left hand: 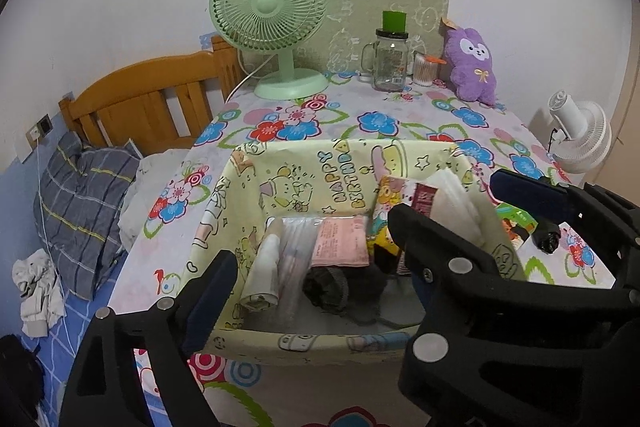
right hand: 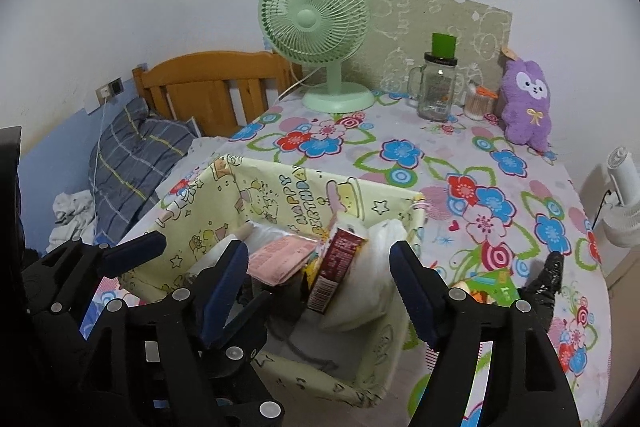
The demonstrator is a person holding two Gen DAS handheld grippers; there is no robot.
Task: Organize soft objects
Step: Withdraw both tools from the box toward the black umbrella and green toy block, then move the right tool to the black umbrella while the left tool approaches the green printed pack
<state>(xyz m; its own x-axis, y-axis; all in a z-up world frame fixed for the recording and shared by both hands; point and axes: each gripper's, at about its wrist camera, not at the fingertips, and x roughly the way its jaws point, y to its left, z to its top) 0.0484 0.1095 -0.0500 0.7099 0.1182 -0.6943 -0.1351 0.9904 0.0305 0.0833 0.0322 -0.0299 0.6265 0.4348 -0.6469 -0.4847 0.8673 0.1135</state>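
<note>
Both grippers apart, nothing held — left gripper (left hand: pixel 312 259), right gripper (right hand: pixel 316 259) over fabric bin (left hand: pixel 352 155); purple plush (left hand: pixel 472 67) far right: light, squashy; pinch mid-body.

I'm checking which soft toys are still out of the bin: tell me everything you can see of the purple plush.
The purple plush is a fluffy, fleece-like animal with upright ears, a white face patch with dark eyes, and a small yellow bow on its chest. It stands upright at the table's far right corner, seemingly leaning against the wall, resting on the flowered tablecloth, close beside the cotton-swab container. Nothing grips it.
</note>
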